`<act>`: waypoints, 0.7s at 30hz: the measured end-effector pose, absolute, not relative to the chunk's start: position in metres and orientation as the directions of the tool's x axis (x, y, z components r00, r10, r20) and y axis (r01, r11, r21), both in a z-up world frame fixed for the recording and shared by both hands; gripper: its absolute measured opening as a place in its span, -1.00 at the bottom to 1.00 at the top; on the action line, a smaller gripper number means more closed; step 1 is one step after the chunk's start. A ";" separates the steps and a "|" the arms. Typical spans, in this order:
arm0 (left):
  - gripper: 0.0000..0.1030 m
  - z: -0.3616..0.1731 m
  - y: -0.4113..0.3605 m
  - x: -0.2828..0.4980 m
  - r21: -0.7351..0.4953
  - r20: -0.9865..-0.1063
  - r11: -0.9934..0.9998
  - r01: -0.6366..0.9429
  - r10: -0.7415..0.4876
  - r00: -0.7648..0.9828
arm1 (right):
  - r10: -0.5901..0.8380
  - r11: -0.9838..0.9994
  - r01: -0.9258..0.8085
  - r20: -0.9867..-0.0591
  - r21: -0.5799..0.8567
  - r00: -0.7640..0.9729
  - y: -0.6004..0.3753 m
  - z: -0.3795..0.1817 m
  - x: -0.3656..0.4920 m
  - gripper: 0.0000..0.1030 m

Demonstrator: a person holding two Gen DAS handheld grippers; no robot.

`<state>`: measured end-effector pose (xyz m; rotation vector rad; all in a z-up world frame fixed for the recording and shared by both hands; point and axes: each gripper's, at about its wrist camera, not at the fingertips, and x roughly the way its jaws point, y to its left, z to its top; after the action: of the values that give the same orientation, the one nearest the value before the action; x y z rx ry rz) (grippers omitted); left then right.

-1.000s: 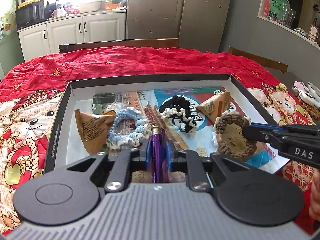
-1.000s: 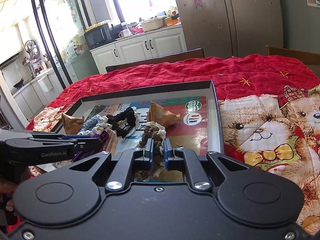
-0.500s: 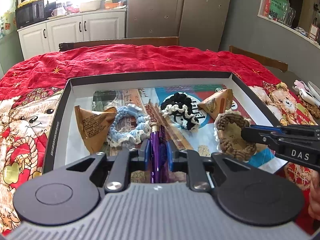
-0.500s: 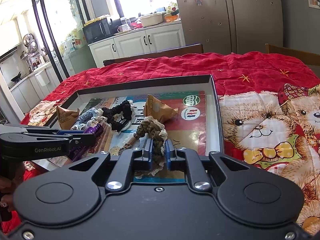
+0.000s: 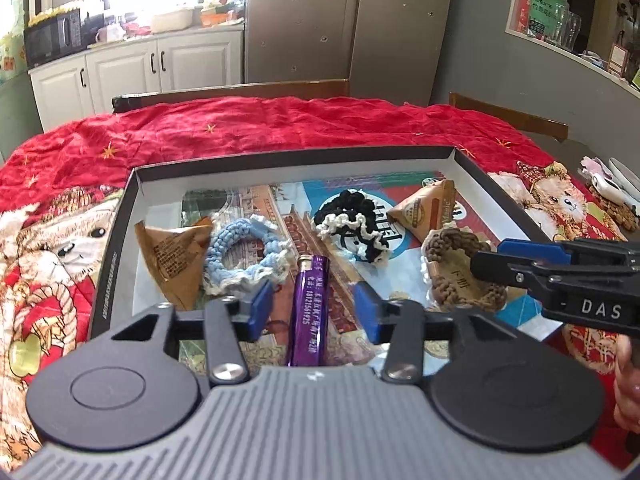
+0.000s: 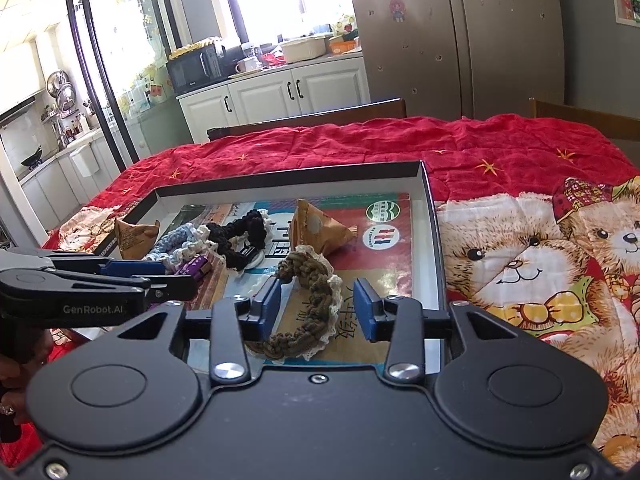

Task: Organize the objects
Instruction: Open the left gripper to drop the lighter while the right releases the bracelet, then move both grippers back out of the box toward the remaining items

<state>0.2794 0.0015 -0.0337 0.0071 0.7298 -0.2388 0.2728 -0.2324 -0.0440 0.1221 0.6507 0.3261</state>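
Both sets of jaws, clamped a second ago, are now parting: the left gripper is opening around the purple tube, which is lying free between its blue pads with a gap on either side, and the right gripper is opening around the brown scrunchie, which is resting on the printed sheet between its pads, the left pad just beside or touching it, the right one clear. Everything is sitting inside the black tray on the red quilt. Left of the tube, the blue scrunchie is lying beside a tan packet at the tray's left end. Farther back, right of centre, the black scrunchie is lying next to a second packet. In the left wrist view the right gripper is reaching in from the right, its tips over the brown scrunchie near the tray's right wall.
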 end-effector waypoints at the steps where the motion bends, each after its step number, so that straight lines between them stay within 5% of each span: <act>1: 0.21 -0.033 0.001 0.279 -0.069 -0.660 0.973 0.218 -0.209 0.722 | 0.336 0.942 -0.259 -0.572 0.214 0.748 -0.233 -0.043 0.272 -0.25; 21: 0.31 0.002 0.017 0.229 -0.018 -0.613 0.960 0.279 -0.231 0.755 | 0.307 0.950 -0.279 -0.564 0.138 0.766 -0.228 -0.008 0.228 -0.22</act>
<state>0.2295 0.0166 0.0018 0.0764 0.6585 -0.2783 0.2279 -0.2275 -0.0079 0.0469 0.6208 0.3180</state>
